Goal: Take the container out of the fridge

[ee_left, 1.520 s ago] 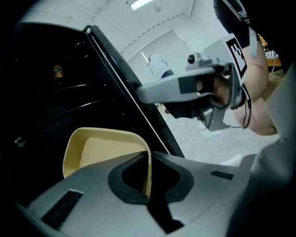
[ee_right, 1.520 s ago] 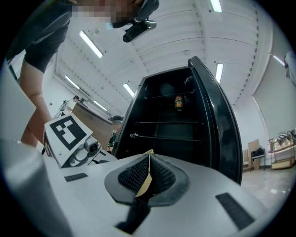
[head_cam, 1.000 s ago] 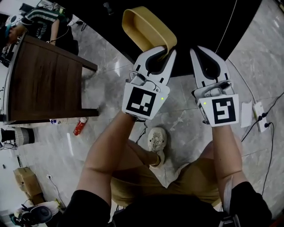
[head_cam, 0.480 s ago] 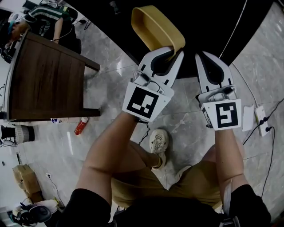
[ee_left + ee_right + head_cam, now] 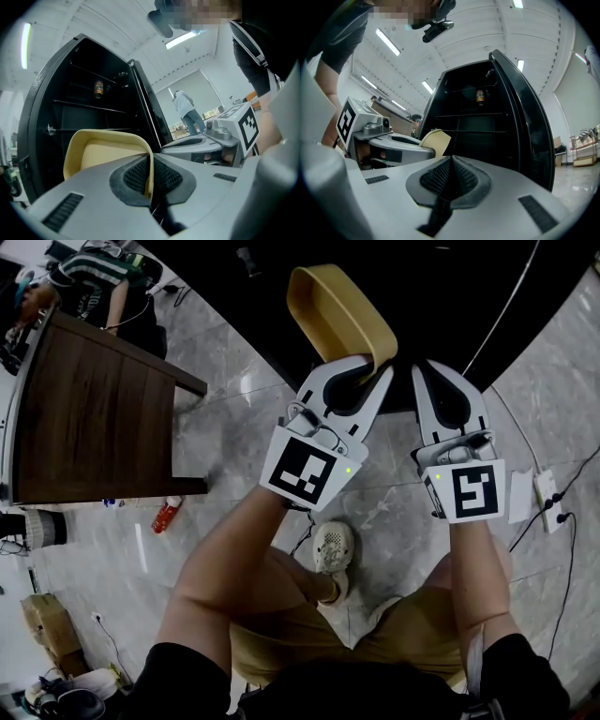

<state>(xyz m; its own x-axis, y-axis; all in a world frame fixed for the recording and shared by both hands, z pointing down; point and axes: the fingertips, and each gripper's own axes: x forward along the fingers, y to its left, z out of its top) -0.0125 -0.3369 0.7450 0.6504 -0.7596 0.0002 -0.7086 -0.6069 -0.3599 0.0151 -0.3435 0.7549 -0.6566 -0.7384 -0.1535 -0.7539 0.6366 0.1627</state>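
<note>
The yellow container (image 5: 337, 310) is an open tub, tilted and held by its rim outside the black fridge (image 5: 84, 93). My left gripper (image 5: 361, 367) is shut on that rim; in the left gripper view the thin yellow wall (image 5: 101, 152) is pinched between the dark pads (image 5: 136, 176). My right gripper (image 5: 433, 367) is just to the right of it, shut with nothing between its jaws (image 5: 450, 159). The right gripper view shows the container (image 5: 433, 140) beside the left gripper (image 5: 393, 143), before the open fridge (image 5: 487, 108).
A small can (image 5: 99, 88) stands on an upper fridge shelf. A brown wooden table (image 5: 94, 409) is at the left, with a red bottle (image 5: 169, 512) on the marble floor near it. A power strip (image 5: 544, 488) and cables lie at the right.
Both grippers and the container have drifted a little to the right and lower in the head view. The left grip on the rim is unchanged.
</note>
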